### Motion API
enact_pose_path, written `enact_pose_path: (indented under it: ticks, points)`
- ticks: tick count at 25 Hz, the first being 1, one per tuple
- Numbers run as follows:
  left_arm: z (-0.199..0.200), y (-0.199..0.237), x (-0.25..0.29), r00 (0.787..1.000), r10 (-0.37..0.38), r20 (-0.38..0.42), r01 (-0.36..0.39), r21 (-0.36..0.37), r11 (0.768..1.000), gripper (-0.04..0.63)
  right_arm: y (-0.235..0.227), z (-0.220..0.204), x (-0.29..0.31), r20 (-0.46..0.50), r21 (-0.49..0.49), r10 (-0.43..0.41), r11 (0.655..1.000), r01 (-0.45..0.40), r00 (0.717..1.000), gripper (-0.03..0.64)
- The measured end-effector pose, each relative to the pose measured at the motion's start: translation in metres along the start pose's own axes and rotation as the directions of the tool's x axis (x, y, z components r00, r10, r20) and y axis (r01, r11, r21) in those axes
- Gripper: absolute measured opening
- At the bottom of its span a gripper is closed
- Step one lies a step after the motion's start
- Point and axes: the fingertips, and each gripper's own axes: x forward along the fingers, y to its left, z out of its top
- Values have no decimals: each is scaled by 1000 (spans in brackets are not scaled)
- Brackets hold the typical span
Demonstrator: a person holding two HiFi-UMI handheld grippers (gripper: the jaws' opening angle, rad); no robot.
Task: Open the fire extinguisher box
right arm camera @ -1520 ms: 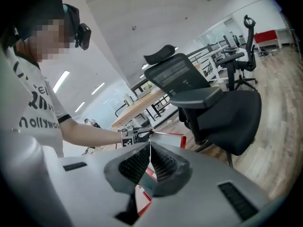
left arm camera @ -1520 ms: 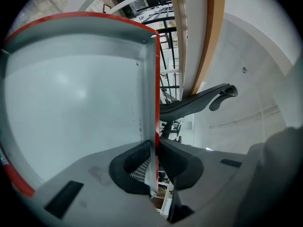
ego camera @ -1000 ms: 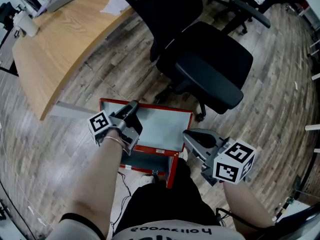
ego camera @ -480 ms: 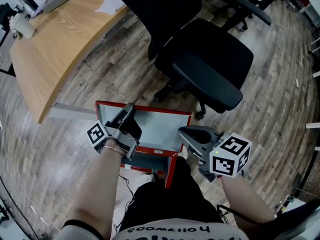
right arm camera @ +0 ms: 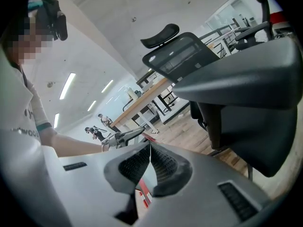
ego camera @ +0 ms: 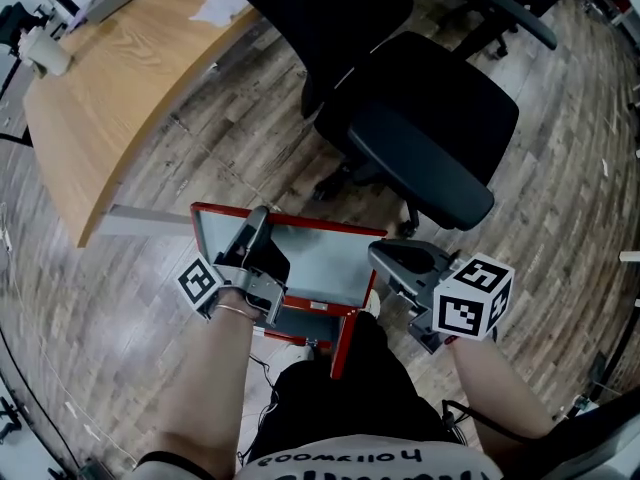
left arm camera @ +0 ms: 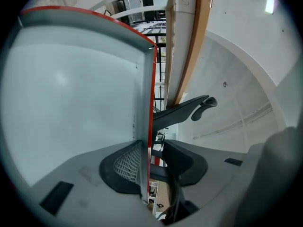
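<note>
The red-framed fire extinguisher box [ego camera: 343,340] is sitting on the wood floor [ego camera: 150,298], and its grey sheet-metal lid [ego camera: 325,258] is looking thin, stiff and light, best taken by its red free edge. The left gripper [left arm camera: 151,160] has just been opening its jaws, now apart around that edge. The right gripper [right arm camera: 150,148] is hovering alongside, jaws together on nothing.

A grey-brown wood-plank floor [ego camera: 560,168] carries a grey-lined red metal box [ego camera: 320,253], a black office chair [ego camera: 420,138] just beyond it, and a curved light-wood tabletop [ego camera: 110,88] further off.
</note>
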Motion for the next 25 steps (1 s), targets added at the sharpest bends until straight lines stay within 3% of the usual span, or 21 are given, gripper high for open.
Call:
enact_pose_path:
  ticks: [11,16,19,22,25]
  points:
    - [5,-3,0,995,-21,93,25,-35,999,161,-1,-3,-4,2,7,-1,1000,1,1000,11]
    - [2,-13,4,995,20,99,-24,39,999,238,1,-5,-3,-6,8,7,1000,-7,1000,11]
    - [-2,-18,8,994,61,86,-73,139,988,279,0,-3,-2,1,12,11,1000,-11,1000,11]
    - [-6,-18,11,987,146,70,-160,284,945,295,1,-2,0,2,13,17,1000,-17,1000,11]
    - [-14,-13,11,963,265,53,-258,474,842,310,1,-3,1,0,17,20,1000,-20,1000,11]
